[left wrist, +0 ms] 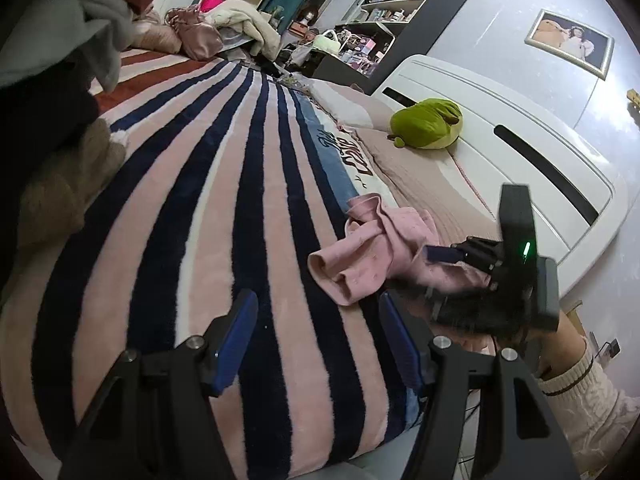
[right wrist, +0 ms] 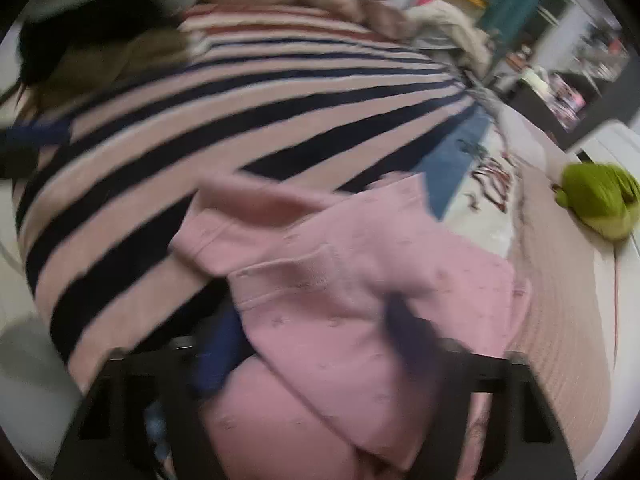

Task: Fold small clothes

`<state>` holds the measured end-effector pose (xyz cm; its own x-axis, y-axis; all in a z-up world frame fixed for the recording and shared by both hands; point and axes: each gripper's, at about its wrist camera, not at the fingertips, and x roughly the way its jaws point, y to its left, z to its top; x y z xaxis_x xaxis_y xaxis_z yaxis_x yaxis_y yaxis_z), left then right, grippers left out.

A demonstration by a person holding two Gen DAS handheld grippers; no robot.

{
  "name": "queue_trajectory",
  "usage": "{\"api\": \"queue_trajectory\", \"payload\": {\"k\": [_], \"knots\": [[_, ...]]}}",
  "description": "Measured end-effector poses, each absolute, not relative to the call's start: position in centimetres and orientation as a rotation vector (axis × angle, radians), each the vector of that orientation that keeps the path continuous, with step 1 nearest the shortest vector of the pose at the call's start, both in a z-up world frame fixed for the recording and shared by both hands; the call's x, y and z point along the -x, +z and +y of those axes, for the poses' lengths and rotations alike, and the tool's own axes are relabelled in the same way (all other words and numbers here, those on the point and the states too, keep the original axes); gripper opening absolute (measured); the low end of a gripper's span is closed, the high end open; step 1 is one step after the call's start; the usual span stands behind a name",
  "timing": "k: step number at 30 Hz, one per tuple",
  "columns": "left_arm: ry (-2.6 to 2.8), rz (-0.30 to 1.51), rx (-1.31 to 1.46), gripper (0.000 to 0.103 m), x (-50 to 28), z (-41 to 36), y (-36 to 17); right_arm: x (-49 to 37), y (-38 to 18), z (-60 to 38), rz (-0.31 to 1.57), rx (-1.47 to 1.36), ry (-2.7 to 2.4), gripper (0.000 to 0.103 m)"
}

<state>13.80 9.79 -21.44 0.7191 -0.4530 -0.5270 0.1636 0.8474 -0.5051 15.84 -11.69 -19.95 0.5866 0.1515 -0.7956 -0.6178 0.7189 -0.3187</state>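
A small pink garment (left wrist: 372,252) lies crumpled on the striped blanket (left wrist: 192,216), at the bed's right side. My left gripper (left wrist: 318,314) is open and empty, low over the blanket just in front of the garment. My right gripper (left wrist: 444,256) reaches in from the right with its blue fingers in the pink cloth. In the blurred right wrist view the pink garment (right wrist: 340,280) fills the space between the blue fingers (right wrist: 218,344), which stand wide apart with cloth draped over them; whether they grip it is unclear.
A green plush toy (left wrist: 428,122) lies on the pillow by the white headboard (left wrist: 520,140). Piled clothes (left wrist: 52,92) sit at the bed's left. A dark shelf unit (left wrist: 396,12) stands beyond the bed.
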Motion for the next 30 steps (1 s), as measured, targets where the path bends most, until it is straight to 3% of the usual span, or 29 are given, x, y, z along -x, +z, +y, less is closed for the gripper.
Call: {"api": "queue_trajectory", "payload": {"k": [1, 2, 3, 9, 12, 14, 16, 17, 18, 22, 24, 25, 26, 27, 30], "knots": [[-0.357, 0.691, 0.452, 0.059, -14.0, 9.7, -21.5, -16.4, -19.3, -12.5, 0.826, 0.587, 0.464, 0.029], [-0.361, 0.691, 0.451, 0.06, -14.1, 9.6, -21.5, -17.0, -18.4, -13.5, 0.822, 0.53, 0.446, 0.011], [-0.367, 0.692, 0.45, 0.06, -14.2, 9.4, -21.4, -17.7, -17.7, -14.4, 0.818, 0.477, 0.432, 0.007], [-0.428, 0.702, 0.44, 0.06, -15.4, 7.3, -21.3, -21.8, -14.5, -22.3, 0.801, 0.208, 0.307, 0.006], [-0.505, 0.735, 0.436, 0.067, -16.6, 5.1, -21.7, -23.9, -15.6, -26.2, 0.845, 0.21, 0.165, 0.007], [-0.581, 0.771, 0.446, 0.067, -17.5, 3.1, -22.4, -23.4, -16.3, -28.4, 0.89, 0.136, 0.166, 0.011], [-0.651, 0.805, 0.475, 0.068, -18.4, 1.2, -23.3, -21.8, -16.0, -29.7, 0.871, 0.072, 0.223, 0.022], [-0.666, 0.819, 0.483, 0.068, -18.8, 0.5, -23.6, -20.1, -15.8, -30.3, 0.865, 0.017, 0.295, 0.041], [-0.69, 0.848, 0.492, 0.068, -19.4, -0.6, -24.2, -19.1, -15.8, -30.6, 0.869, -0.017, 0.343, 0.053], [-0.752, 0.935, 0.474, 0.068, -20.9, -4.8, -26.2, -15.0, -18.2, -31.2, 0.965, -0.085, 0.445, 0.054], [-0.729, 0.958, 0.443, 0.057, -21.0, -6.6, -27.0, -13.8, -20.3, -31.6, 1.01, -0.108, 0.428, 0.054], [-0.718, 0.956, 0.429, 0.041, -20.9, -7.0, -26.9, -13.4, -21.0, -31.8, 1.013, -0.128, 0.425, 0.054], [-0.71, 0.95, 0.437, 0.029, -20.5, -7.0, -26.8, -12.8, -21.7, -32.2, 1.007, -0.19, 0.439, 0.047], [-0.708, 0.944, 0.44, 0.027, -20.1, -6.7, -26.4, -12.7, -22.2, -32.5, 1.007, -0.253, 0.466, 0.033], [-0.681, 0.867, 0.351, 0.024, -17.8, -4.9, -23.8, -11.6, -22.1, -31.7, 0.996, -0.326, 0.555, 0.025]]}}
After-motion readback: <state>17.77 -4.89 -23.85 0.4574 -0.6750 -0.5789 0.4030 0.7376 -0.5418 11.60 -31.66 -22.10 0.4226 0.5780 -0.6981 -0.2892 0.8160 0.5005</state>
